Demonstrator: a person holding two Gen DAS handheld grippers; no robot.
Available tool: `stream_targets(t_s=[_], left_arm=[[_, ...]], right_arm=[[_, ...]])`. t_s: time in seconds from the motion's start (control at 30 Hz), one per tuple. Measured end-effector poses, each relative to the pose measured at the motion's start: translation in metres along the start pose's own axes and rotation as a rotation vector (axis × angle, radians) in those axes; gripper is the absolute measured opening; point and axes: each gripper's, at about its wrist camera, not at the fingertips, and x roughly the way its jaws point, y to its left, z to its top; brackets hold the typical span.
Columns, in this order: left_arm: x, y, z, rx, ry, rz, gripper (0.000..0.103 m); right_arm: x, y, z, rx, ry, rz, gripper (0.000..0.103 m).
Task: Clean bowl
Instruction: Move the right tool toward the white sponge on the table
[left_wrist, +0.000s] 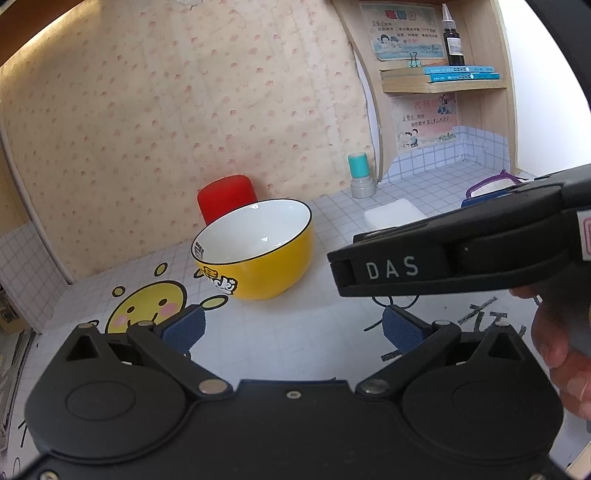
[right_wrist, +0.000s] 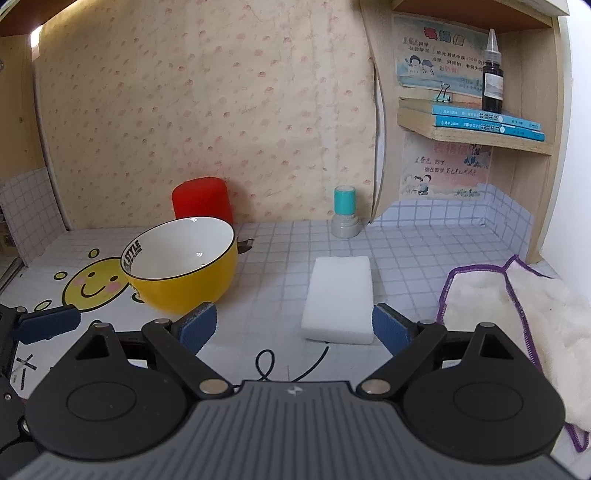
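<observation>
I am seeing the yellow bowl (right_wrist: 181, 269) sitting upright at center left of the right wrist frame, touching the sun sticker (right_wrist: 90, 286). My left gripper (left_wrist: 293, 328) is hanging with jaws apart, holding nothing. My right gripper (right_wrist: 293, 326) is gaping too, its pads flanking the near end of the white sponge (right_wrist: 338, 299). A cloth (right_wrist: 517, 317) is lying at right.

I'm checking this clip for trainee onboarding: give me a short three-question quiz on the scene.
1. True or false: the yellow bowl stands upright and looks empty.
2. What lies nearest ahead of the right gripper? A) white sponge B) red container C) teal-capped stamp
3. Fill in: the purple-edged cloth lies to the sponge's ____.

Key: 1 true; 2 A; 3 right.
</observation>
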Motion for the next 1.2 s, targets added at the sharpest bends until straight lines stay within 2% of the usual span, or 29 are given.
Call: stream_targets(t_s=[0.2, 0.33, 0.43, 0.57, 0.67, 0.87, 1.0, 1.2], left_arm=[[0.003, 0.004, -0.001, -0.001, 0.017, 0.006, 0.103], [0.005, 0.001, -0.003, -0.038, 0.046, -0.001, 0.102], [0.009, 0.011, -0.003, -0.047, 0.057, -0.039, 0.102], [0.01, 0.011, -0.005, -0.042, 0.06, -0.044, 0.102], [0.009, 0.012, -0.004, -0.047, 0.062, -0.064, 0.102], [0.004, 0.015, -0.001, -0.065, 0.04, -0.047, 0.102], [0.006, 0.018, -0.001, -0.081, 0.041, -0.051, 0.102], [0.006, 0.017, -0.001, -0.07, 0.044, -0.045, 0.102]], right_arm=[[-0.002, 0.002, -0.001, 0.0, 0.005, 0.0, 0.092], [-0.003, 0.002, -0.001, -0.001, 0.012, -0.004, 0.092], [0.0, 0.003, -0.002, -0.011, 0.021, -0.007, 0.092], [-0.001, 0.004, -0.004, -0.017, 0.032, 0.005, 0.092], [0.001, 0.003, -0.006, -0.03, 0.039, -0.018, 0.092], [0.004, -0.014, -0.005, 0.034, 0.058, -0.014, 0.092], [0.001, -0.009, -0.01, 0.019, 0.04, -0.042, 0.092], [0.001, -0.017, -0.01, 0.103, 0.046, 0.003, 0.092]])
